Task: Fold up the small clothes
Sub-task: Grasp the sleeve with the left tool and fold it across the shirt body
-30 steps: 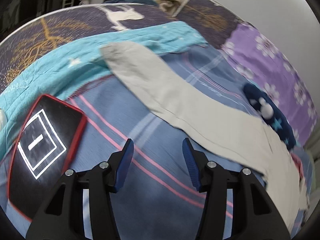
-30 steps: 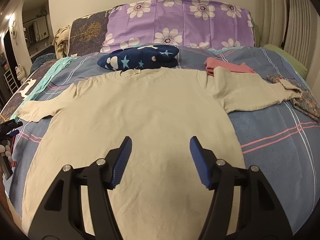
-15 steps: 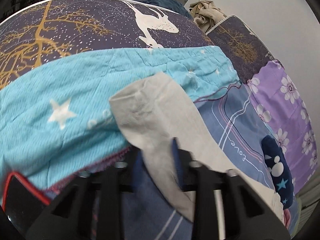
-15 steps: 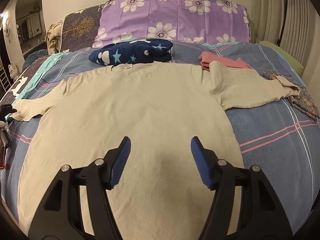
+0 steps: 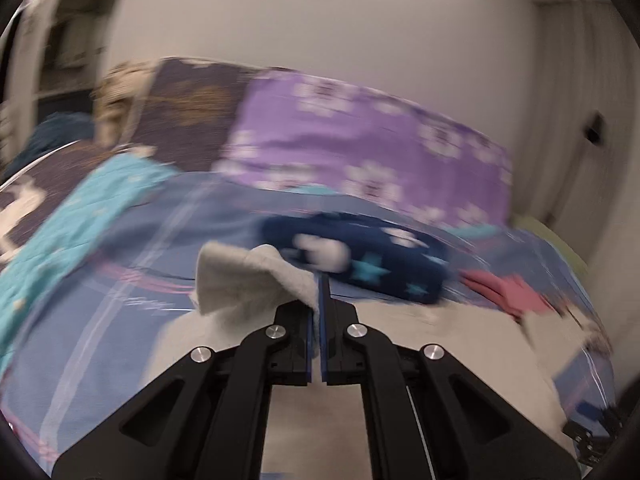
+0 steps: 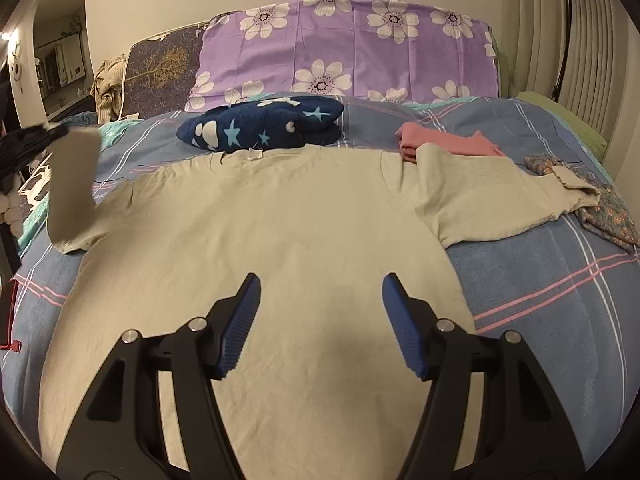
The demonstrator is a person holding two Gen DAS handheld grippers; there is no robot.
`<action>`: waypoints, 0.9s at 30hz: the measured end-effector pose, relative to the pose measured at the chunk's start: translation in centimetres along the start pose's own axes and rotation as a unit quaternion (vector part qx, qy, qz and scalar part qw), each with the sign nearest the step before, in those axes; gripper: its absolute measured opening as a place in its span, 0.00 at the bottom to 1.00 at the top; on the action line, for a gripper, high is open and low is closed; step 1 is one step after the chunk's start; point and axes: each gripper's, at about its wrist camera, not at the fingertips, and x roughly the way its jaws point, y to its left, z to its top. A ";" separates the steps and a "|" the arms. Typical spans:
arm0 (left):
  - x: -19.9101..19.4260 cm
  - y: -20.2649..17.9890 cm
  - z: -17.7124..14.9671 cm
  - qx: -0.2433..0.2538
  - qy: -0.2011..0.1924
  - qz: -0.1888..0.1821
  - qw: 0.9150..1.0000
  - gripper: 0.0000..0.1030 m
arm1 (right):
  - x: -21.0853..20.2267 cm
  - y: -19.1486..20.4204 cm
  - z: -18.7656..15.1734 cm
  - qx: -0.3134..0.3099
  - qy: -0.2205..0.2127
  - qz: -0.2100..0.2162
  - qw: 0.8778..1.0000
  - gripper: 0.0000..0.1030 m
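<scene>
Right tongs (image 6: 320,312): I am holding them spread apart above the shirt's lower half, nothing between the pads.
T-shirt (image 6: 280,260): beige, lying flat on the bed (image 6: 540,280); its long axis is running from me toward the pillows, collar at the far end, sleeves pointing out to either side.
Left tongs (image 5: 320,312): I am keeping them pinched together on the left sleeve (image 5: 248,280), lifting its end off the bed.
Writing: I am reading none; the collar tag is too small.
Beyond the collar: navy star-print bundle (image 6: 264,126), pink garment (image 6: 444,142), purple flowered pillow (image 6: 352,48).
</scene>
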 end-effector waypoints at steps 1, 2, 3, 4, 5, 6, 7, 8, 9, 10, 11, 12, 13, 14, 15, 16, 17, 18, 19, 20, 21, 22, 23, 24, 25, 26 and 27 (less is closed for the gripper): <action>0.7 -2.6 -0.7 0.017 0.007 -0.023 1.000 0.02 | -0.1 -0.3 0.0 0.003 0.000 -0.003 1.000 0.63; 1.4 -5.2 -1.5 0.036 0.016 -0.045 0.998 0.02 | -0.2 -1.0 -0.1 0.010 0.002 -0.007 1.000 0.63; 2.3 -7.6 -2.5 0.055 0.026 -0.064 0.996 0.03 | -0.3 -1.5 -0.2 0.016 0.004 -0.009 1.000 0.63; 3.2 -10.0 -3.8 0.075 0.041 -0.079 0.993 0.03 | -0.3 -2.0 -0.2 0.022 0.005 -0.010 1.000 0.63; 4.1 -12.0 -5.1 0.088 0.057 -0.090 0.990 0.03 | -0.3 -2.8 -0.3 0.033 0.009 -0.012 0.999 0.63; 5.0 -13.6 -6.4 0.098 0.077 -0.101 0.987 0.05 | -0.3 -3.4 -0.4 0.041 0.013 -0.012 0.999 0.63; 6.0 -15.0 -7.8 0.107 0.102 -0.111 0.983 0.07 | -0.3 -3.9 -0.5 0.047 0.017 -0.011 0.999 0.63; 6.6 -16.0 -9.0 0.116 0.120 -0.118 0.979 0.14 | -0.2 -4.3 -0.5 0.052 0.021 -0.010 0.998 0.63; 6.9 -16.7 -10.2 0.126 0.133 -0.127 0.975 0.23 | -0.1 -4.6 -0.6 0.054 0.024 -0.008 0.998 0.63; 6.7 -17.0 -11.0 0.135 0.138 -0.133 0.972 0.28 | -0.1 -4.8 -0.6 0.054 0.025 -0.006 0.998 0.63; 6.1 -17.0 -11.5 0.143 0.140 -0.133 0.971 0.39 | 0.1 -5.0 -0.6 0.052 0.030 0.000 0.998 0.63; 5.8 -17.1 -11.8 0.151 0.137 -0.126 0.971 0.43 | 0.3 -5.2 -0.4 0.049 0.036 0.006 0.998 0.63; 4.9 -16.8 -11.9 0.162 0.129 -0.118 0.971 0.44 | 0.6 -5.3 -0.2 0.048 0.043 0.018 0.998 0.63; 4.1 -16.5 -12.0 0.171 0.121 -0.111 0.972 0.50 | 0.8 -5.2 0.0 0.048 0.050 0.034 0.997 0.63; 3.3 -16.1 -12.0 0.178 0.112 -0.098 0.973 0.57 | 1.1 -5.1 0.3 0.049 0.056 0.045 0.996 0.63; 2.5 -15.3 -12.1 0.182 0.104 -0.085 0.974 0.59 | 1.5 -4.9 0.9 0.047 0.063 0.062 0.995 0.63; 1.6 -14.4 -12.1 0.184 0.096 -0.071 0.976 0.60 | 1.8 -4.7 1.3 0.043 0.065 0.073 0.994 0.63; 1.0 -13.4 -12.3 0.186 0.092 -0.054 0.977 0.62 | 2.2 -4.1 1.9 0.033 0.066 0.083 0.994 0.62; 0.7 -12.4 -12.3 0.185 0.092 -0.039 0.978 0.63 | 2.5 -3.5 2.4 0.022 0.066 0.086 0.994 0.61; 0.4 -11.3 -12.4 0.180 0.097 -0.021 0.979 0.64 | 2.9 -2.2 3.0 -0.004 0.065 0.090 0.994 0.60; 0.5 -10.2 -12.6 0.170 0.106 -0.005 0.980 0.64 | 3.3 -1.0 3.4 -0.030 0.066 0.095 0.993 0.60; 0.6 -9.1 -12.6 0.160 0.116 0.009 0.980 0.64 | 3.9 0.2 3.8 -0.058 0.069 0.105 0.990 0.60; 1.0 -8.2 -12.6 0.151 0.126 0.025 0.980 0.64 | 4.8 2.4 4.1 -0.097 0.074 0.120 0.985 0.60; 1.3 -7.5 -12.8 0.143 0.134 0.041 0.980 0.64 | 5.4 3.6 4.1 -0.116 0.079 0.127 0.982 0.62; 1.7 -6.9 -13.1 0.137 0.143 0.055 0.979 0.64 | 6.6 5.5 4.1 -0.144 0.090 0.136 0.976 0.62; 1.8 -6.5 -13.2 0.132 0.147 0.058 0.978 0.64 | 7.5 6.6 4.1 -0.159 0.097 0.135 0.973 0.63; 2.0 -6.2 -13.4 0.128 0.152 0.060 0.978 0.64 | 8.4 7.6 4.0 -0.173 0.101 0.127 0.971 0.64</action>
